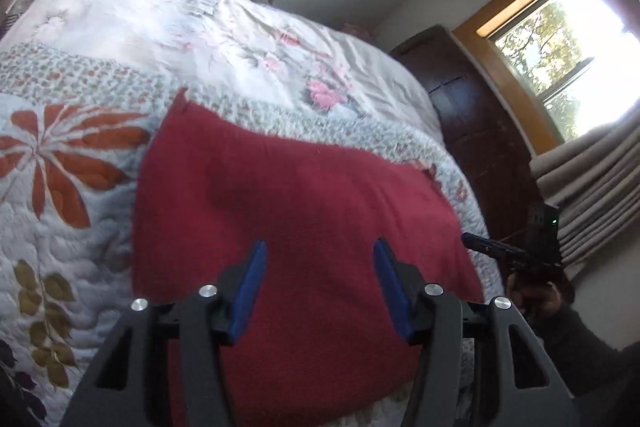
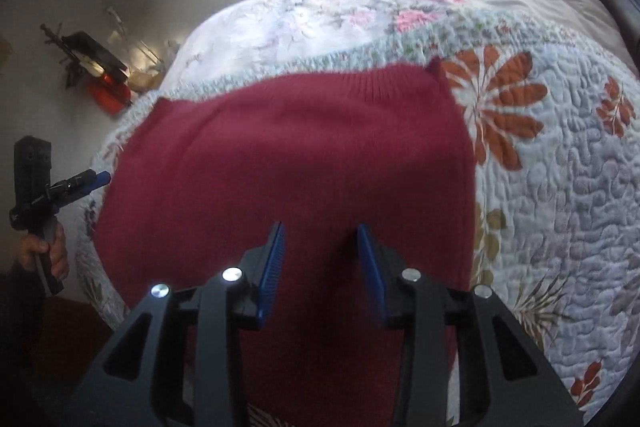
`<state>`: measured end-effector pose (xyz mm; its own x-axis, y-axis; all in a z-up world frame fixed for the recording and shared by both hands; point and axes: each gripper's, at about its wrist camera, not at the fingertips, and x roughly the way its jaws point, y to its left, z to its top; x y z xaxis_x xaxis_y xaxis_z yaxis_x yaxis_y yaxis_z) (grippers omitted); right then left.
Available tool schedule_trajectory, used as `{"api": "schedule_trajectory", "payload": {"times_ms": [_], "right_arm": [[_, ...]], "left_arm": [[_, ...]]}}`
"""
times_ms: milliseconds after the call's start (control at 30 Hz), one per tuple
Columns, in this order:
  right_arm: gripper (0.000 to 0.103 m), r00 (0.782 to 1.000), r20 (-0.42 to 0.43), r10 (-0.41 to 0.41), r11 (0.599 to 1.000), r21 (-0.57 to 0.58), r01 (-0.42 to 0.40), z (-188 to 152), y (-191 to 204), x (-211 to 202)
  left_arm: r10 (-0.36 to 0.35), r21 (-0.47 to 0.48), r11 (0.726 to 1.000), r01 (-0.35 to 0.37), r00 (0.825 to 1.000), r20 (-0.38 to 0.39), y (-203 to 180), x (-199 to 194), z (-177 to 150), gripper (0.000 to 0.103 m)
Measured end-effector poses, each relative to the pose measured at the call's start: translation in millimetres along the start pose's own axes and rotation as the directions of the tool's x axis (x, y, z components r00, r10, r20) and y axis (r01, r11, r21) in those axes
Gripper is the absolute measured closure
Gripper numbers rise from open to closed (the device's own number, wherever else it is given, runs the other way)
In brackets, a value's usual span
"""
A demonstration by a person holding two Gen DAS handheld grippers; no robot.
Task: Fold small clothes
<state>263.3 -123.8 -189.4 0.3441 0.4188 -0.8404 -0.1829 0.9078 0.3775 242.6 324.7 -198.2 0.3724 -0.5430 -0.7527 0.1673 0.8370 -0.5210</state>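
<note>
Both of my claws hang empty, fingers spread, the left claw [image 1: 320, 283] and right claw [image 2: 321, 267] above the near part of the red knit garment [image 1: 288, 195] spread flat near the bed's [image 1: 72, 163] front edge. I'd pinch both near corners together and lift evenly to keep the fold square. A quilted floral bedspread [image 2: 560, 187] covers the bed; windows [image 1: 560, 47] and curtains [image 1: 588, 187] stand behind.

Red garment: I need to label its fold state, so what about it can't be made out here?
- Near edge of the red garment: left wrist view, hidden behind the left tongs.
- Same edge: right wrist view, behind the right tongs.
- Sleeves or layers: motion blur.
</note>
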Motion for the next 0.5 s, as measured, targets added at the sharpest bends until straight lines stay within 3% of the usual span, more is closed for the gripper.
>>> {"api": "schedule_trajectory", "payload": {"times_ms": [33, 67, 133, 200, 233, 367, 433, 500], "right_arm": [[0.066, 1.0, -0.014, -0.016, 1.0, 0.001, 0.016, -8, -2, 9], [0.067, 1.0, -0.001, -0.021, 1.0, -0.011, 0.021, -15, -5, 15], [0.067, 0.999, 0.018, -0.05, 0.998, -0.049, 0.051, -25, -6, 14], [0.067, 0.998, 0.015, -0.066, 0.997, -0.032, 0.066, -28, -5, 3], [0.066, 0.998, 0.019, -0.058, 0.998, -0.023, 0.059, -29, -3, -7], [0.062, 0.998, 0.038, 0.039, 0.998, -0.05, -0.037, -55, 14, -35], [0.063, 0.998, 0.002, 0.069, 0.996, -0.065, -0.069, -73, 18, -27], [0.063, 0.998, -0.041, 0.046, 0.997, -0.063, -0.049, -92, 13, -9]], "left_arm": [[0.048, -0.018, 0.999, -0.049, 0.998, -0.041, 12, 17, -8, 0.05], [0.06, -0.016, 0.998, -0.061, 0.997, -0.043, 22, 26, -15, 0.064], [0.051, -0.031, 0.998, -0.051, 0.999, -0.012, 31, 24, -22, 0.071], [0.06, -0.058, 0.997, -0.06, 0.998, 0.001, 25, 9, -22, 0.071], [0.051, -0.057, 0.997, -0.05, 0.998, 0.02, 19, -3, -22, 0.065], [-0.056, 0.015, 0.998, 0.055, 0.995, 0.087, -14, -42, -44, 0.052], [-0.057, 0.005, 0.998, 0.057, 0.997, 0.051, -16, -34, -61, 0.051], [0.001, -0.007, 1.0, -0.002, 1.0, -0.023, -8, -8, -78, 0.051]]}}
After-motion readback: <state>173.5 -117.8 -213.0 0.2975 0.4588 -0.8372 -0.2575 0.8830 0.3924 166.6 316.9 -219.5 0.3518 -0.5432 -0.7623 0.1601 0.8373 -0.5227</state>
